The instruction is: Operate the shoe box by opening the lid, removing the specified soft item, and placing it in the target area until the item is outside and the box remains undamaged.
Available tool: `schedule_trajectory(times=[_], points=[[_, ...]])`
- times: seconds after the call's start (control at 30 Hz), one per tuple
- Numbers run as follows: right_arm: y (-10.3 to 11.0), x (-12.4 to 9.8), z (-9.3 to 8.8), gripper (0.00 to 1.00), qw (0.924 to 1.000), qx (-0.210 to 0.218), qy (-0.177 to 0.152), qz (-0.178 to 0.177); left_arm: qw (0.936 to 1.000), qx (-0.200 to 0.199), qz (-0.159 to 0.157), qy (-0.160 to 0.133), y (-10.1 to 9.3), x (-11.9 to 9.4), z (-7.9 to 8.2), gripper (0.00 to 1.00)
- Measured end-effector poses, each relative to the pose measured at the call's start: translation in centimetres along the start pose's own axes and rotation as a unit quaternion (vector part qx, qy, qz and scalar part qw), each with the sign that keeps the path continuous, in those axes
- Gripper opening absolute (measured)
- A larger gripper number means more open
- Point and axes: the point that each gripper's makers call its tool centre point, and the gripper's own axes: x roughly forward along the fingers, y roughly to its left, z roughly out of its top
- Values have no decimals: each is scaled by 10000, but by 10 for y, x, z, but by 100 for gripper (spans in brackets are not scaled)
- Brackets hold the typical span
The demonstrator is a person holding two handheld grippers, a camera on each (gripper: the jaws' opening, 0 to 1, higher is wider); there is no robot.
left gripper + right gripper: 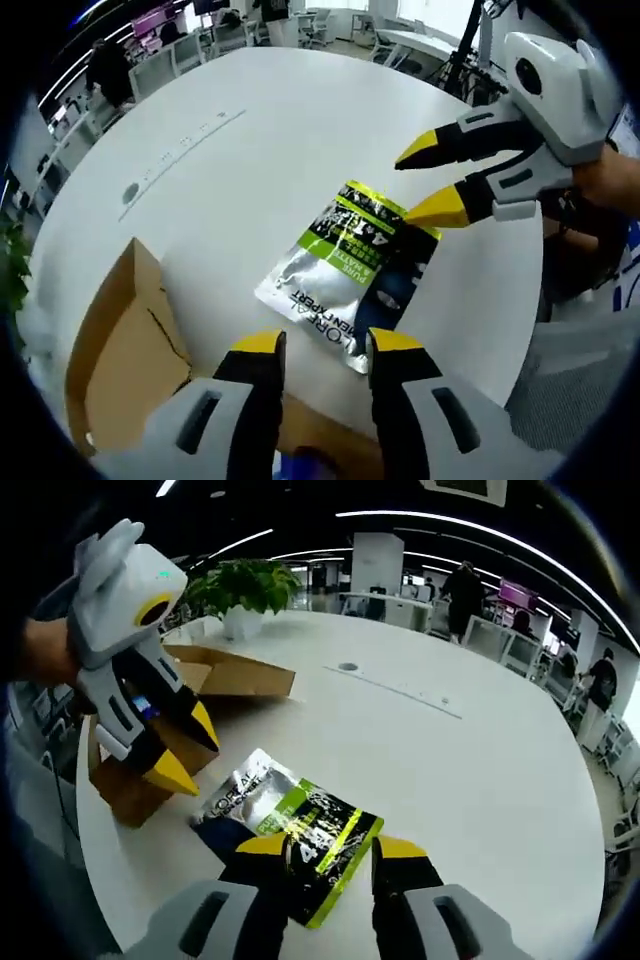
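A soft pouch [350, 268], silver with a green and black end, lies flat on the white round table [250, 150], outside the brown cardboard shoe box [120, 350]. The box stands open with its flaps up. My left gripper [327, 345] is open just short of the pouch's silver end. My right gripper [432, 180] enters from the right, open, with its lower tip at the pouch's green end. In the right gripper view the pouch [300, 825] has its green end between the spread jaws of my right gripper [330, 847]. My left gripper [188, 748] hangs open in front of the box [215, 675].
A round cable port [347, 666] and a thin seam cross the table's middle. A potted plant [245, 585] stands at the table's far edge behind the box. Office desks, chairs and people fill the room beyond. The table edge [520, 330] runs close behind the pouch.
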Motion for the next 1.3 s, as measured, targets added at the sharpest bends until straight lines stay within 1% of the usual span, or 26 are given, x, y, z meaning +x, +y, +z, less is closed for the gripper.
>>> schedule_trajectory(times=[0.13,0.17,0.33,0.47,0.6,0.7,0.8,0.9,0.97,1.03,1.13,1.2,1.23,1.3], points=[[7,-8,4,32,9999,-119,-16,62,9998,-21,-12,-214,-4,-15,4,35],[9,-12,5,32,9997,-213,-28,67,9997,-12,-26,-257,-6,-18,5,36],[20,-26,12,36,9992,-365,-56,125,9985,-106,-133,-530,-12,-33,9,40],[29,-35,18,39,9986,-486,-72,174,9980,16,-149,-616,-16,-43,8,44],[38,-45,25,42,9981,-584,-84,200,9965,39,-237,-807,-22,-54,8,50],[46,-52,27,46,9974,-655,-24,309,9956,25,-309,-885,-26,-63,5,55],[51,-56,31,47,9967,-731,-26,344,9948,57,-295,-977,-26,-74,-1,59],[58,-60,37,48,9966,-708,-64,413,9940,26,-294,-1049,-25,-83,-7,63],[63,-62,41,48,9961,-756,-93,443,9937,13,-275,-1089,-24,-88,-10,66],[70,-62,46,49,9951,-845,-110,509,9926,-15,-207,-1193,-20,-95,-11,68],[82,-64,55,50,9935,-932,-205,619,9892,-168,-109,-1449,-13,-108,-11,69],[91,-65,63,51,9911,-1086,-312,708,9866,-244,-17,-1615,-7,-117,-13,70],[96,-65,67,51,9903,-1118,-331,754,9846,-282,73,-1726,-2,-124,-14,70],[105,-64,73,51,9886,-1197,-374,838,9833,-400,90,-1775,2,-131,-21,71]])
